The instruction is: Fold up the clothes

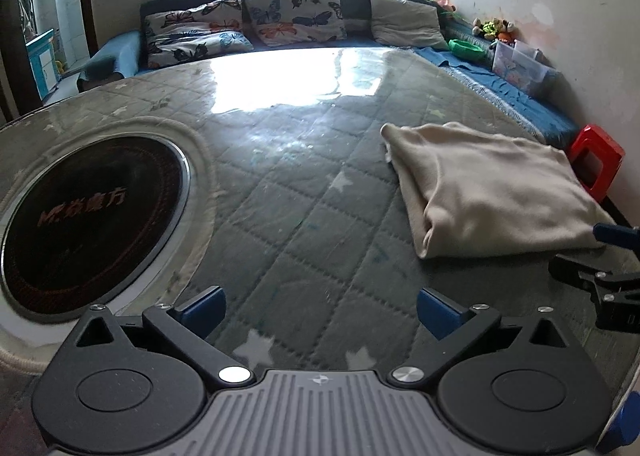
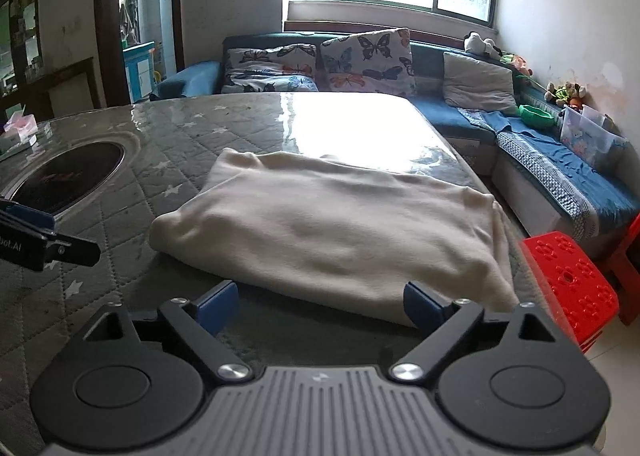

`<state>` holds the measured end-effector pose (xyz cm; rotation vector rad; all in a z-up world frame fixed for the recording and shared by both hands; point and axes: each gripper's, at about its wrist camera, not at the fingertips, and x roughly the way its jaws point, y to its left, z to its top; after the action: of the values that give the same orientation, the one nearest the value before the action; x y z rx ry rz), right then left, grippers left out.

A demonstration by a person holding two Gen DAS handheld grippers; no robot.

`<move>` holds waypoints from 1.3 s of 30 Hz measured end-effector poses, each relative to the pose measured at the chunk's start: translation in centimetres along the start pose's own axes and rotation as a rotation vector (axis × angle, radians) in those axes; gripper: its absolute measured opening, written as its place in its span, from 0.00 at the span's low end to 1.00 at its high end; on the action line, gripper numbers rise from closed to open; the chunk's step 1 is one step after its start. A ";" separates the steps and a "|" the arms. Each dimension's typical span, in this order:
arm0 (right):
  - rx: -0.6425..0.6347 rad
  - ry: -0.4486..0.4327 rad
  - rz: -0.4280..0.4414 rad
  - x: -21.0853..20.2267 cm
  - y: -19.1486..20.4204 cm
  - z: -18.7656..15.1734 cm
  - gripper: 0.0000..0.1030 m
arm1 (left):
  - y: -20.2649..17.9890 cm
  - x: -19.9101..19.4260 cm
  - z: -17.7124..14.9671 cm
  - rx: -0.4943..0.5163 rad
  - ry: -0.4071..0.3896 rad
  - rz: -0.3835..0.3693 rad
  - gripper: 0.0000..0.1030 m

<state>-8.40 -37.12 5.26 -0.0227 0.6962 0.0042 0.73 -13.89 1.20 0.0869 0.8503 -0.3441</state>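
your right gripper (image 2: 320, 306) is wide open, holding nothing, its blue tips just short of the folded cream garment (image 2: 332, 232). your left gripper (image 1: 320, 314) is also wide open and holding nothing over the quilted table cover (image 1: 280, 195); the garment lies ahead to its right.

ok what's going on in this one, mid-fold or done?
Looks done, or between folds. A person holds a hand-held gripper in each hand over a quilted table. The cream garment lies folded into a rough rectangle near the table's right edge, next to a red stool. Both the left hand-held gripper and the right hand-held gripper are open and hold nothing; the right one sits just short of the garment's near edge.
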 end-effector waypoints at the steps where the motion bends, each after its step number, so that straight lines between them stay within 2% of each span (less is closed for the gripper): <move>1: 0.003 0.002 -0.002 0.0 0.2 0.0 0.96 | 0.0 -0.2 -0.2 0.005 -0.003 0.002 1.00; 10: 0.049 0.023 -0.010 -0.3 1.3 -0.9 1.00 | -0.3 -1.3 -1.5 0.026 -0.012 0.000 1.00; 25: 0.101 0.044 -0.050 -0.8 2.0 -2.1 1.00 | -0.7 -2.0 -2.7 0.010 -0.015 -0.007 1.00; 39: 0.135 0.039 -0.054 -1.6 2.1 -2.9 1.00 | -1.7 -2.9 -3.5 0.044 -0.034 -0.001 1.00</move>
<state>-11.47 -35.06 4.02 0.0883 0.7337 -0.0948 -4.12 -13.99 1.10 0.1212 0.8092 -0.3647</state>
